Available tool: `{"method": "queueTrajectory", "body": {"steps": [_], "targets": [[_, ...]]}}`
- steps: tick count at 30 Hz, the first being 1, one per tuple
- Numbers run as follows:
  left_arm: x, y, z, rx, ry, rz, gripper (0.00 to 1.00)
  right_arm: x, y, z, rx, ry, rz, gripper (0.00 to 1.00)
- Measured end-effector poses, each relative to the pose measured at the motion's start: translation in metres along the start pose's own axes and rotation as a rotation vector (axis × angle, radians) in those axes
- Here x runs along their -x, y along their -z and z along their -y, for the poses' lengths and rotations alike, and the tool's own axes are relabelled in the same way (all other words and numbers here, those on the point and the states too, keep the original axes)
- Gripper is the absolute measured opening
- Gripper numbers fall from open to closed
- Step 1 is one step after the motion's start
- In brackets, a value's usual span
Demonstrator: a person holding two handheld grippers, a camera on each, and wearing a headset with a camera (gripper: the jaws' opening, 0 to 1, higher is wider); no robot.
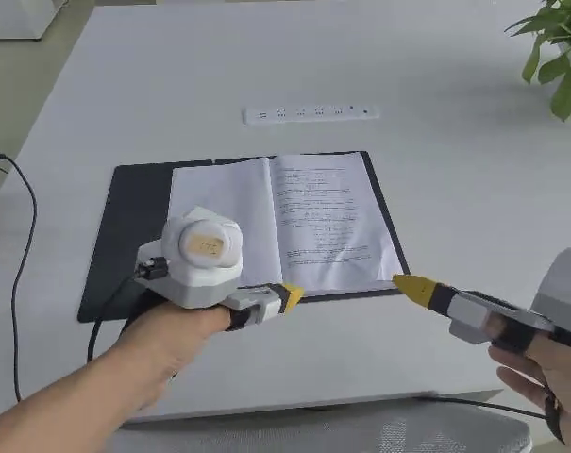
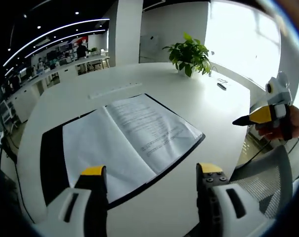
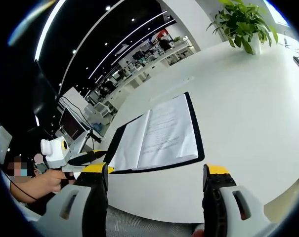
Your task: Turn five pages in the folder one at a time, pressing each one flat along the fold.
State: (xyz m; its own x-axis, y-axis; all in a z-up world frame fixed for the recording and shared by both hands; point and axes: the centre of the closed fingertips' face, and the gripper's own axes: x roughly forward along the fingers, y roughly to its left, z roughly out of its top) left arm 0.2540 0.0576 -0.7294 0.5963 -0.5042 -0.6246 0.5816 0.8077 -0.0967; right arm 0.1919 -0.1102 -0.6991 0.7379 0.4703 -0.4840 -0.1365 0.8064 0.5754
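Folder open flat on surface, right page untouched. Your left hand-held gripper and right hand-held gripper both released, hovering near folder's front edge. No turn underway, by my judgement; pages done cannot tell.

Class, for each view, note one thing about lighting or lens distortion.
Head view: soft even light, straight lines on the open black folder. Left gripper view: fisheye curves the white table; window glare upper right. Right gripper view: dim office behind.
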Motion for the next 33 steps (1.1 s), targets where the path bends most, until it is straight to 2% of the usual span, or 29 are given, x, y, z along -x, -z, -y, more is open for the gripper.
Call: {"method": "queueTrajectory", "body": {"steps": [2, 10, 17, 26, 30, 33], "targets": [[-0.014, 0.000, 0.004, -0.014, 0.006, -0.011, 0.70, -0.002, 0.000, 0.001, 0.002, -0.001, -0.003, 0.78], [-0.063, -0.004, 0.023, -0.079, 0.028, -0.013, 0.69, -0.015, -0.002, 0.010, 0.010, -0.007, -0.007, 0.76], [-0.098, -0.007, 0.043, -0.121, 0.051, -0.008, 0.69, -0.027, -0.002, 0.017, 0.014, -0.009, -0.015, 0.75], [-0.122, -0.009, 0.043, -0.106, 0.028, 0.001, 0.65, -0.045, -0.003, 0.029, -0.004, -0.003, -0.011, 0.70], [-0.130, -0.002, 0.040, -0.122, 0.012, -0.021, 0.61, -0.054, -0.003, 0.034, -0.011, -0.004, -0.006, 0.68], [-0.131, -0.001, 0.040, -0.143, -0.001, -0.011, 0.59, -0.059, -0.004, 0.036, -0.011, -0.006, -0.001, 0.67]]}}
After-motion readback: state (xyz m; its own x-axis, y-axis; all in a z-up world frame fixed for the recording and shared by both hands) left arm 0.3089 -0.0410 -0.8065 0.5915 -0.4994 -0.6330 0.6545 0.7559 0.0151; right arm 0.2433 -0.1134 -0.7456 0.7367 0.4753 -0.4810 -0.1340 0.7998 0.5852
